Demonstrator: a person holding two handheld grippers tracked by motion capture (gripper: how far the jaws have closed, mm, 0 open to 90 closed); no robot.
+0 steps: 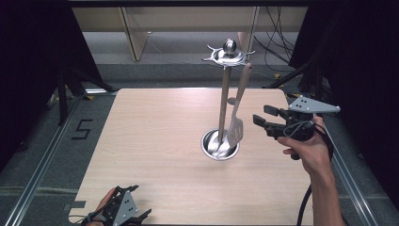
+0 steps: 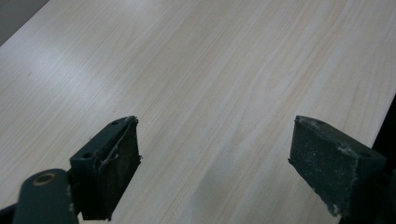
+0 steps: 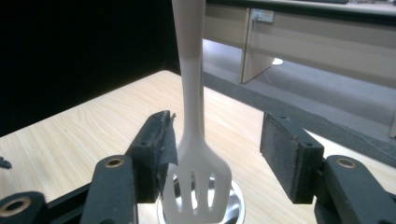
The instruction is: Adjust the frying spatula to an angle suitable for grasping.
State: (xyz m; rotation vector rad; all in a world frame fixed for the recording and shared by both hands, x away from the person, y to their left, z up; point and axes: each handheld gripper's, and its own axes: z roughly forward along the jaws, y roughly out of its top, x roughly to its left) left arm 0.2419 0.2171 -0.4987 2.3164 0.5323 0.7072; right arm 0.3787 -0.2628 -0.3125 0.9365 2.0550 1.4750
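the slotted spatula hangs from the rack so its blade sits over the steel base. right tongs gape apart around it — lined up for a grab; left tongs, also apart, idle over the counter.

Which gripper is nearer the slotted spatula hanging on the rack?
Right. The right gripper sits just beside the spatula, open, with the blade between its fingers but not gripped. The left gripper is far off at the table's near edge.
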